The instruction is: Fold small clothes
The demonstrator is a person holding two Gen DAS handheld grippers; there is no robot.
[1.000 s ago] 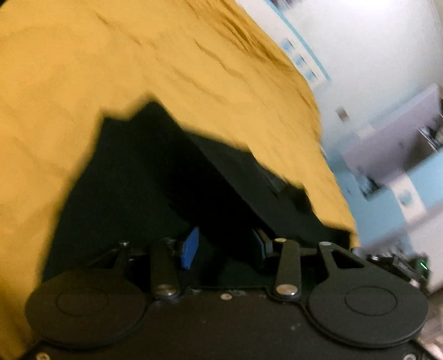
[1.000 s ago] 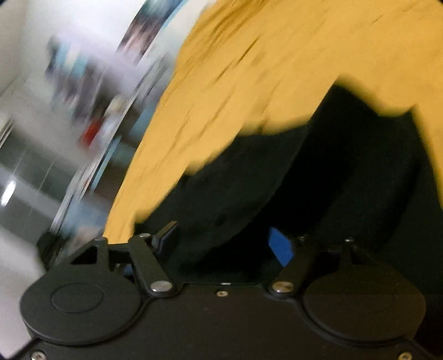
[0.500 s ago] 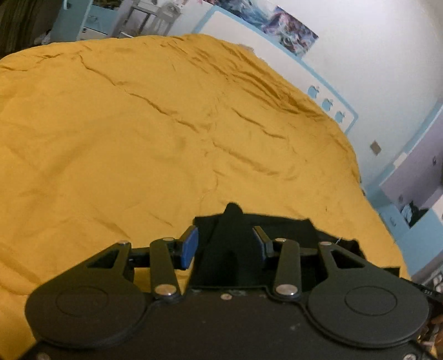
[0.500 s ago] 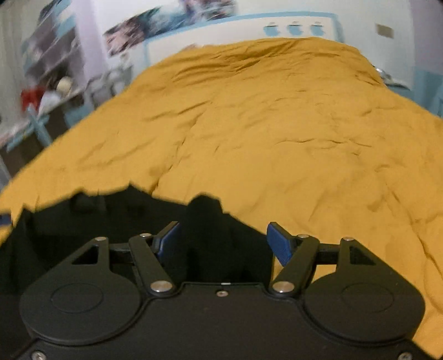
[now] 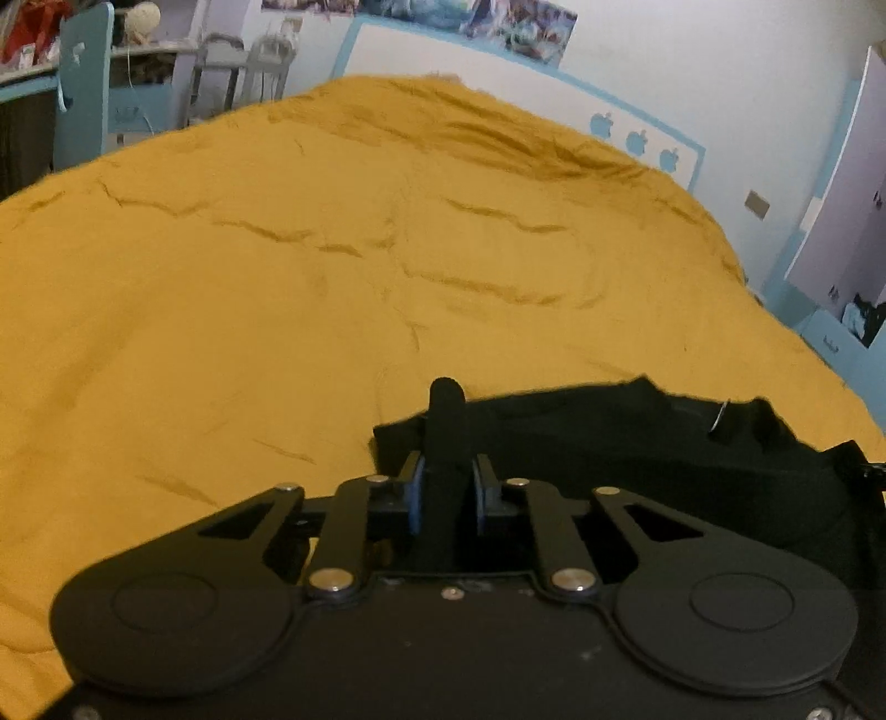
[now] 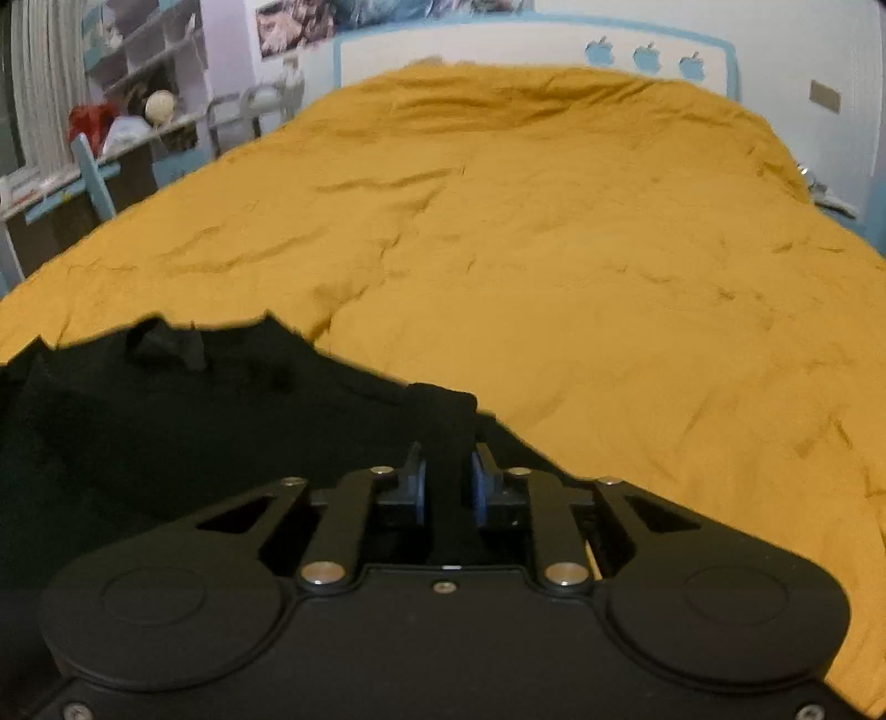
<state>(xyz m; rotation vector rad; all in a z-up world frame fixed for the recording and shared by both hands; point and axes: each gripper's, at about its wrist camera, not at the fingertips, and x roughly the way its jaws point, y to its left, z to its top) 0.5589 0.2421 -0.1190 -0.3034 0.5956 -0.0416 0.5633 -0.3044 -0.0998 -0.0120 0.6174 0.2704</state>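
A small black garment lies at the near edge of the mustard-yellow bedspread. My left gripper is shut on a bunched fold at its left edge, which sticks up between the blue pads. The garment stretches off to the right. In the right wrist view the same garment spreads to the left, and my right gripper is shut on a fold at its right edge. The bedspread fills the rest of that view.
A white and blue headboard with apple stickers stands at the far end. A cluttered desk and blue chair stand left of the bed. A lilac wardrobe stands on the right.
Both grippers have tilted up from looking down at the garment to facing along the bed. Both have closed from open onto folds of the black garment.
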